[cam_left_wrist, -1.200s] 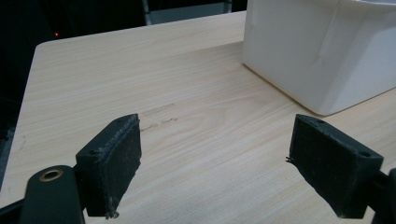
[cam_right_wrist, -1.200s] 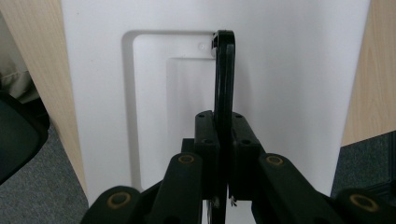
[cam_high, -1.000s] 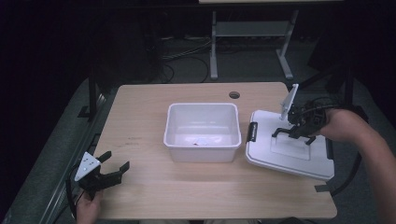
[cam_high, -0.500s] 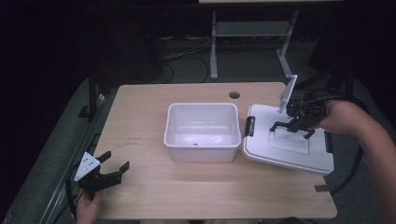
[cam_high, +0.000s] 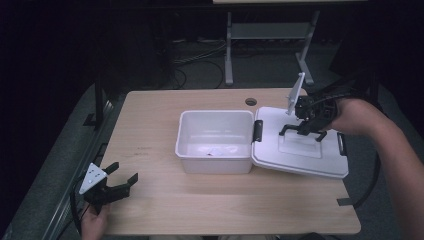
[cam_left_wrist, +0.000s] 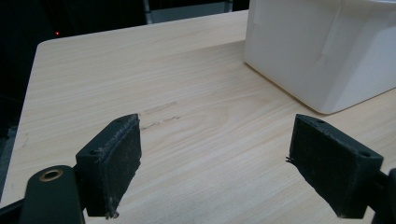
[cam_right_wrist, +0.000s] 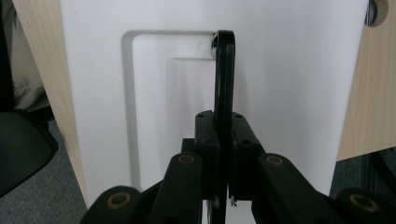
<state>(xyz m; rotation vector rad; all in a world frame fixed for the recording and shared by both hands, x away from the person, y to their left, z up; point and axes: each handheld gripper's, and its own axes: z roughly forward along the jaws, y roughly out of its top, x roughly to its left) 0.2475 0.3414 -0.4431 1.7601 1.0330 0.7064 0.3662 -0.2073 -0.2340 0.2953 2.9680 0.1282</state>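
1. The white lid (cam_high: 305, 150), its left edge propped on the rim of the white bin (cam_high: 215, 142), lies at the table's (cam_high: 150, 130) three o'clock.
2. The right gripper (cam_high: 303, 131) clamps the lid's black handle (cam_right_wrist: 224, 79).
3. The left gripper (cam_high: 117, 182) hangs spread and empty at seven o'clock.

Each black claw (cam_left_wrist: 224, 172) has brass-coloured rivets, flat rough pads (cam_left_wrist: 119, 163) (slightly frayed), a trailing cable.
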